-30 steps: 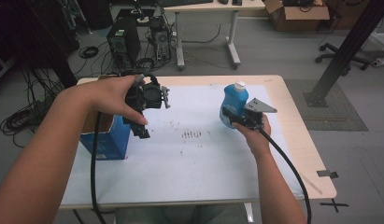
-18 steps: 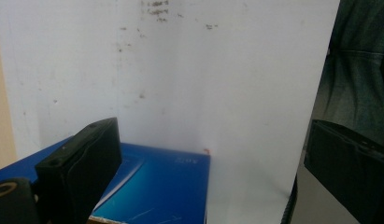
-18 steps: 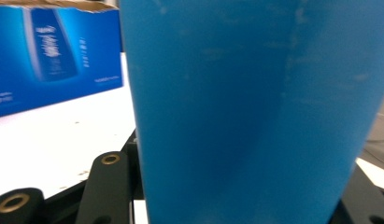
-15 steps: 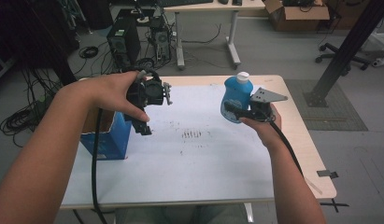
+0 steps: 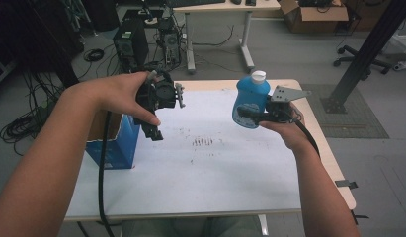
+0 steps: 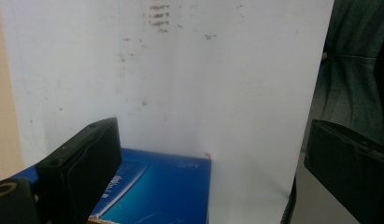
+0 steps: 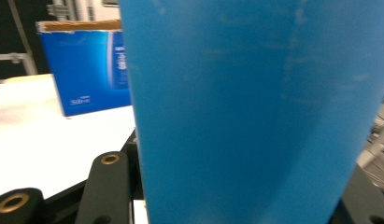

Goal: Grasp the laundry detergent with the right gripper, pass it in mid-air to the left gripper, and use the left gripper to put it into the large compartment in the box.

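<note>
Far left of the table (image 5: 200,192): blue box (image 5: 114,145), open top, standing on the white sheet near the left edge. Left forearm comes in from bottom left, raised w/ the hand (image 5: 119,94) curled over the left gripper (image 5: 155,132), held above the table just right of the box & pointing down. In the left gripper view its jaws stand wide apart w/ nothing btwn them; box top lies below, beside the left jaw.

Mid table: bare white sheet w/ a patch of small dark marks (image 5: 204,142).

Right: right forearm rises from bottom right, wrist bent, hand (image 5: 284,131) under the right gripper (image 5: 242,114), which points left, roughly level. Jaws clamped on the lower body of the blue bottle (image 5: 251,98); white cap (image 5: 258,75) on top, bottle about upright & held in the air clear of the table. In the right gripper view the bottle's blue side (image 7: 255,112) sits btwn the jaws, box (image 7: 84,70) beyond at left.
</note>
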{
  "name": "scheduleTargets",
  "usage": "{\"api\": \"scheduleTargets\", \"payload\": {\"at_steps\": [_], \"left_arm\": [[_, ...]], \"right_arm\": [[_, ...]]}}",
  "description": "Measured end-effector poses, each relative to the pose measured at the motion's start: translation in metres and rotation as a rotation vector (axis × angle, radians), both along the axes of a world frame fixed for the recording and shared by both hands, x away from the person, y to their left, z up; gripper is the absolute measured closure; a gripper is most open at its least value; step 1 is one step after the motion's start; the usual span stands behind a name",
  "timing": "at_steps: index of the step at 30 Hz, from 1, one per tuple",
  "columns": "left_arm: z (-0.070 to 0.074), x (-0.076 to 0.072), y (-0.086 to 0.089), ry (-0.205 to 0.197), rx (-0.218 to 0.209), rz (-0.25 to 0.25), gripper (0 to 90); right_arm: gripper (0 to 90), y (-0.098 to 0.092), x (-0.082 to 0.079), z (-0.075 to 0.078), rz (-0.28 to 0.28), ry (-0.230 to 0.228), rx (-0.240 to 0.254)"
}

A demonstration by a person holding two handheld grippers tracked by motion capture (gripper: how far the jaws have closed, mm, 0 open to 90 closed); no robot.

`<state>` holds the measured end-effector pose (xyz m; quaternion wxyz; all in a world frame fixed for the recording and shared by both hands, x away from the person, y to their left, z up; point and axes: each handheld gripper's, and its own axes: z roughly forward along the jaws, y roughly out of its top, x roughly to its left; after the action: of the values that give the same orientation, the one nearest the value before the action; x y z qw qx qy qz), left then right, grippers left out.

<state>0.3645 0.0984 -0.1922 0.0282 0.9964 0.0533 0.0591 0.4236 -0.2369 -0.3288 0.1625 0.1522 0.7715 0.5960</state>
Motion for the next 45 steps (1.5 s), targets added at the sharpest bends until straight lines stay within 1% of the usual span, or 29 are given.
{"api": "scheduleTargets", "payload": {"at_steps": [4, 10, 13, 17, 21, 26, 34, 45], "left_arm": [[0.001, 0.0, -0.001, 0.001, -0.004, -0.003, 4.6], [0.003, 0.001, -0.002, 0.0, -0.008, -0.005, 4.5], [0.003, 0.001, -0.003, -0.002, -0.015, -0.006, 4.5], [0.004, 0.0, -0.004, 0.0, -0.014, -0.012, 4.5], [0.006, -0.001, -0.006, 0.001, -0.012, -0.015, 4.5], [0.01, -0.002, -0.007, -0.002, -0.019, -0.022, 4.5], [0.014, -0.004, -0.008, 0.001, -0.023, -0.026, 4.5], [0.017, -0.006, -0.01, -0.001, -0.021, -0.031, 4.4]], "right_arm": [[46.0, 0.001, -0.002, 0.005, 0.056, 0.001, 0.011], [45.9, 0.004, -0.006, 0.009, 0.139, 0.008, 0.036], [45.9, 0.005, -0.008, 0.01, 0.162, 0.004, 0.031], [45.9, 0.006, -0.011, 0.01, 0.192, 0.009, 0.031], [45.8, 0.01, -0.014, 0.009, 0.236, 0.013, 0.018], [45.8, 0.016, -0.019, 0.008, 0.293, 0.016, 0.009], [45.7, 0.029, -0.023, 0.003, 0.352, 0.027, -0.027], [45.7, 0.048, -0.027, -0.003, 0.409, 0.024, -0.043]]}}
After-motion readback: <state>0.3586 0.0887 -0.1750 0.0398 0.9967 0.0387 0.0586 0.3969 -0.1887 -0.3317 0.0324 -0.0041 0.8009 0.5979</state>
